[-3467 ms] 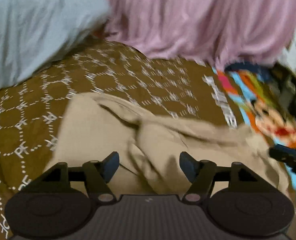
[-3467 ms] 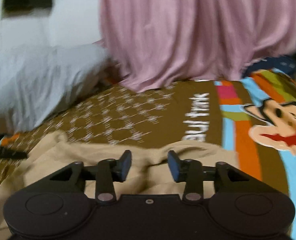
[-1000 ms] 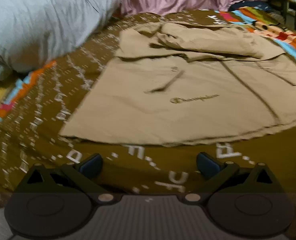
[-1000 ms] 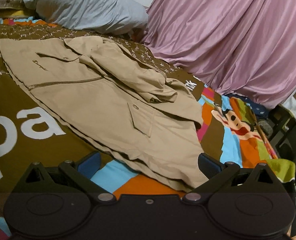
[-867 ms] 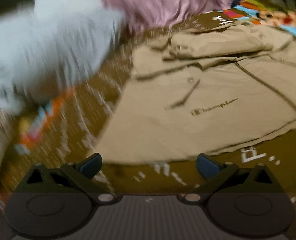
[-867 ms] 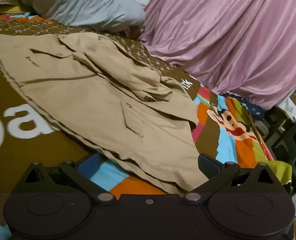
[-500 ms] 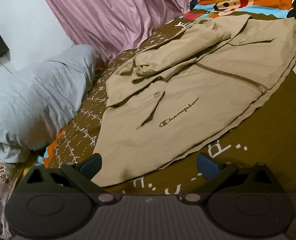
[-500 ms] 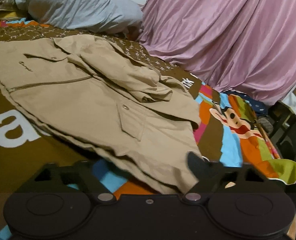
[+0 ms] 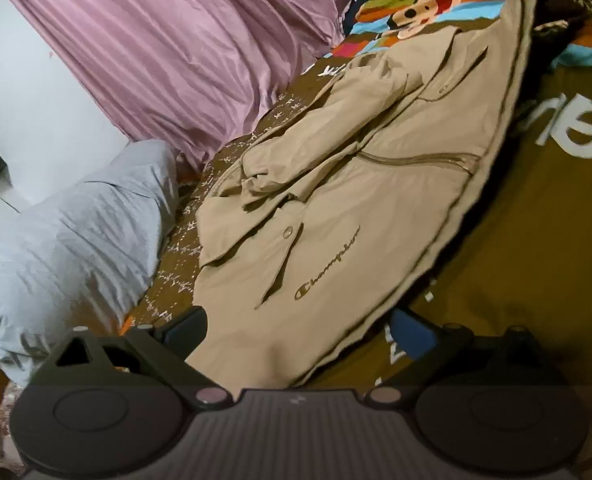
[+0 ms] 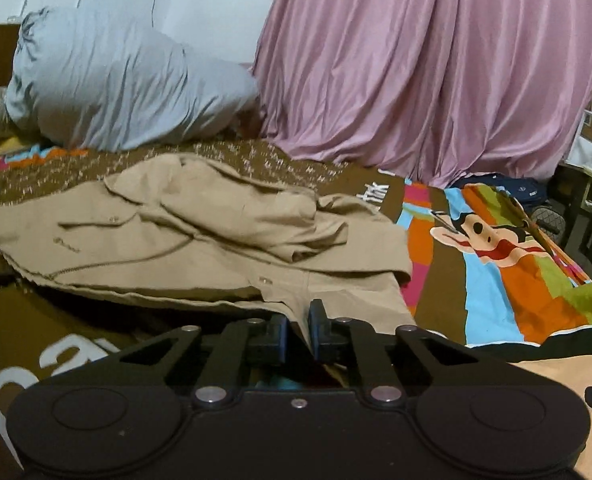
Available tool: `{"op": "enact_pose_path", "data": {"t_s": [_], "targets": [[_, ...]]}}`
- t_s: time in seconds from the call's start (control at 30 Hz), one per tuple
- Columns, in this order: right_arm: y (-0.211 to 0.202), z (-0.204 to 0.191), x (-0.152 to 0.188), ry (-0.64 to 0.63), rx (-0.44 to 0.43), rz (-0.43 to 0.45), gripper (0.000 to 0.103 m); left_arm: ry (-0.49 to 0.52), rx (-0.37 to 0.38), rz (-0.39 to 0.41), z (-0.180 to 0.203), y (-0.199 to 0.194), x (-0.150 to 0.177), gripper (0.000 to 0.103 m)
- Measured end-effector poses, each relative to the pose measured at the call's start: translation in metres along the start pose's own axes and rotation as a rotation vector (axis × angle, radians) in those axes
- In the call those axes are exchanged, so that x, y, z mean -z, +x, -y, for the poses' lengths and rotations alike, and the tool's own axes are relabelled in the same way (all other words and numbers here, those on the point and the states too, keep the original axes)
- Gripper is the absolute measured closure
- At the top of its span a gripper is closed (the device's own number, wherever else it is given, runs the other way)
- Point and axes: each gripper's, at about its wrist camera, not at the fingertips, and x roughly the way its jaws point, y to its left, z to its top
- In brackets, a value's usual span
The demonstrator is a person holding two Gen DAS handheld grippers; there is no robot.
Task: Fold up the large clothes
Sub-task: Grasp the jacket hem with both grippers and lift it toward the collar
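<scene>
A tan jacket (image 9: 335, 216) with a Champion logo lies spread on the brown bedspread (image 9: 535, 248), sleeves folded over its chest. My left gripper (image 9: 296, 330) is open, its fingers either side of the jacket's near hem corner, which lies between them. In the right wrist view the jacket (image 10: 200, 232) lies ahead, and my right gripper (image 10: 297, 330) is shut on its near hem corner, with the cloth pinched between the pads.
A grey pillow (image 9: 68, 240) (image 10: 116, 88) lies at the bed's head. A pink curtain (image 9: 184, 48) (image 10: 435, 64) hangs behind the bed. A colourful cartoon print (image 10: 503, 248) covers the bedspread's right part. Dark furniture (image 10: 583, 216) stands at the far right.
My right gripper has closed on the jacket's hem corner and lowered towards it. My left gripper has moved up to the opposite hem corner, which now lies between its open fingers.
</scene>
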Motion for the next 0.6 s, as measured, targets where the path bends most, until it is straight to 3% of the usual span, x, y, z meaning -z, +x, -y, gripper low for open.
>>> {"op": "enact_pose_path", "data": {"t_s": [0.13,0.2,0.43,0.6], "targets": [[-0.003,-0.001,-0.001,-0.019,0.010,0.010,0.093,-0.108,-0.007,-0.058,-0.022,0.017,0.004,0.000],[-0.001,-0.002,0.000,-0.039,0.019,-0.001,0.092,-0.126,-0.056,-0.095,-0.032,0.025,0.007,0.006],[0.003,-0.009,0.007,-0.121,0.065,-0.039,0.086,-0.013,-0.166,-0.156,-0.053,0.038,0.017,0.019],[0.010,-0.009,0.014,-0.174,0.111,-0.088,0.069,-0.009,-0.117,-0.161,-0.064,0.038,0.022,0.023]]}}
